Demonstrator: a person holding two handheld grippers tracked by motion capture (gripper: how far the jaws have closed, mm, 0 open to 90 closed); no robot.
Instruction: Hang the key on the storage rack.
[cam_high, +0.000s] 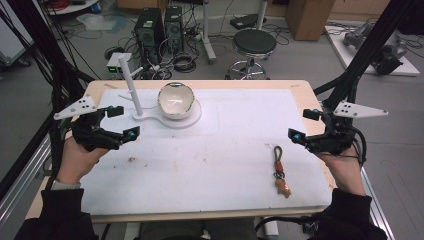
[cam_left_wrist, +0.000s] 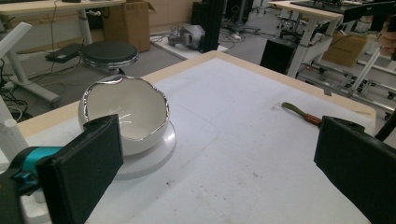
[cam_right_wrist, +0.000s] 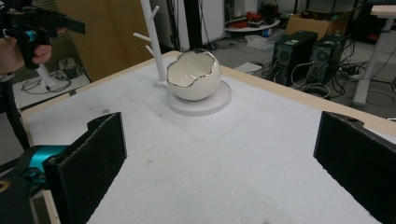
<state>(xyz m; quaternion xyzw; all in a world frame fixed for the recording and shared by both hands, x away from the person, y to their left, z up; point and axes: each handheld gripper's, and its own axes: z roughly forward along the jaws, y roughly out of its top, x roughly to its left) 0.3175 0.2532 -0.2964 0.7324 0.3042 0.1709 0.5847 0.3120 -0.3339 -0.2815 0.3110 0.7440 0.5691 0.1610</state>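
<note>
My two grippers hover wide open over the white table mat (cam_high: 225, 150).

The mat covers most of the frame's centre; at its upper left stands the white eggshell-shaped bowl (cam_high: 176, 100) on a round base, just beside a white branched stand (cam_high: 131, 87). My left gripper (cam_high: 120, 122) sits at mid-left, my right gripper (cam_high: 304, 125) at mid-right, both empty. A keychain (cam_high: 280, 172) lies at lower right.

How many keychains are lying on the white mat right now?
1. The keychain lies on the white mat near its front right corner, close to the right gripper, with its green loop end pointing away from the person. Nothing seems to hide another.
</note>
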